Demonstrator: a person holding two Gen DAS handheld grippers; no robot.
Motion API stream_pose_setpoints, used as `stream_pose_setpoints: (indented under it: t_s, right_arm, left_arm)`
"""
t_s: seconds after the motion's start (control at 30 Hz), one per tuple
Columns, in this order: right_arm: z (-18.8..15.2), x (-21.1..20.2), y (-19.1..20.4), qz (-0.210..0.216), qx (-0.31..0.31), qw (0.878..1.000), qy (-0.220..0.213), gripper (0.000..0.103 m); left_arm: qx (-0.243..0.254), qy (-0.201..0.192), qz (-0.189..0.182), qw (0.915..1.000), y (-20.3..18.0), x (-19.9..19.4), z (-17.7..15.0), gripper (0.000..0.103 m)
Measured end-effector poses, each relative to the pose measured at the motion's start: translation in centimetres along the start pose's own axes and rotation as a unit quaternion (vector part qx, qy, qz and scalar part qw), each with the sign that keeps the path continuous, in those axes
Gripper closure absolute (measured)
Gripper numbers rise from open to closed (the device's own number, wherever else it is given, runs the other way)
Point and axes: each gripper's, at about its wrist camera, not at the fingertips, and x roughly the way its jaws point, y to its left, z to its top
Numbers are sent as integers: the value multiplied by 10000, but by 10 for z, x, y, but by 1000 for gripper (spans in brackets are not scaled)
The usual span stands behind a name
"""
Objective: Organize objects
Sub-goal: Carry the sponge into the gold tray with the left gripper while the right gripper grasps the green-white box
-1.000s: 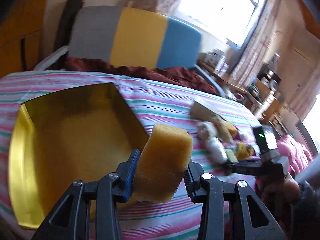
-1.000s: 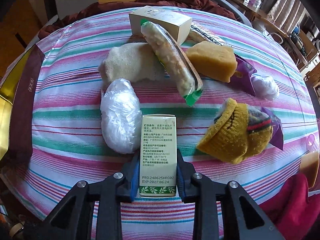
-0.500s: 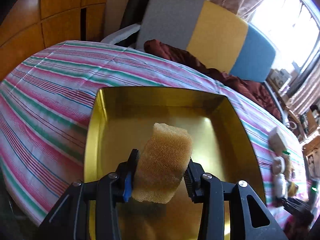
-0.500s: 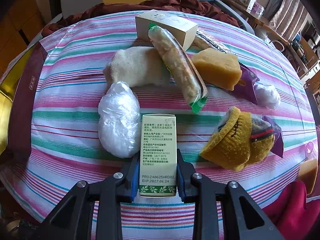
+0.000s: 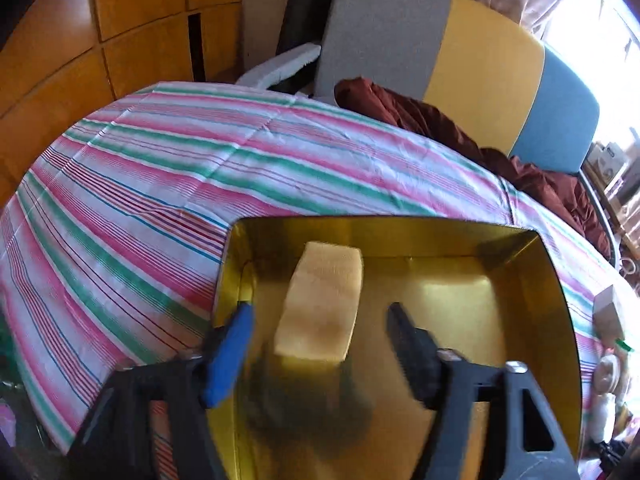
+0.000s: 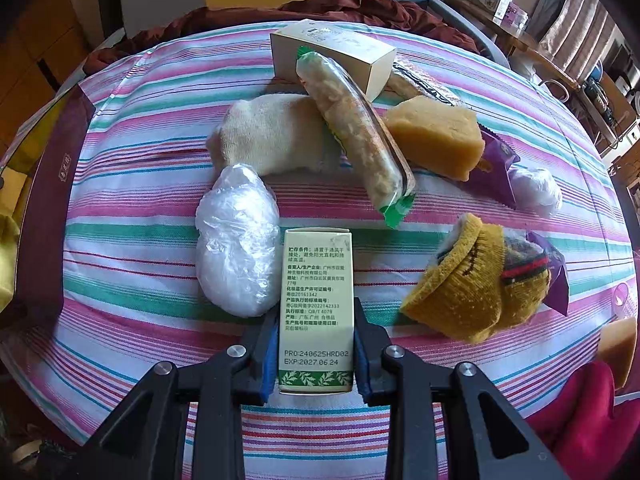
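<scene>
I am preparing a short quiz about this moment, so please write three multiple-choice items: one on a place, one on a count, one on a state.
1. Where is the yellow sponge that lies in front of the left gripper?
A. On the striped tablecloth
B. Inside the gold tray
C. On the chair

2. How many cardboard boxes show in the right wrist view?
A. One
B. Two
C. Four

3. How do the jaws of the right gripper stand?
A. Wide open over the socks
B. Shut on a plastic bag
C. Shut on the green-and-white box

Answers:
1 B: the sponge sits within the tray walls, and the open jaws do not touch it.
2 B: the held box, plus the beige box at the far side.
3 C: both pads press the sides of the box.
</scene>
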Motion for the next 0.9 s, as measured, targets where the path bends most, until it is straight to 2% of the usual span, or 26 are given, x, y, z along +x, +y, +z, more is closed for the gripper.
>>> stream_pose_setpoints:
  t_s: [0.17, 0.3, 0.47, 0.7, 0.9]
  right_arm:
    - [2, 2, 1, -13, 1, 10000, -5, 73]
    - [0, -2, -1, -19, -9, 10000, 19, 73]
    - [1, -2, 8, 71, 0, 9999, 111, 73]
    - [-9, -8, 27, 565, -101, 9980, 273, 73]
    - [-13, -26, 57, 1068, -442, 9932, 101, 73]
  left_arm:
    - [29, -400, -50, 9992, -1, -34, -14, 29]
    - [-16, -616, -289, 9977, -5, -64, -37, 29]
    - [131, -660, -625, 9958, -18, -89, -69, 29]
    - [356, -637, -963, 9927, -37, -109, -95, 29]
    - [317, -737, -959, 9922, -36, -120, -99, 29]
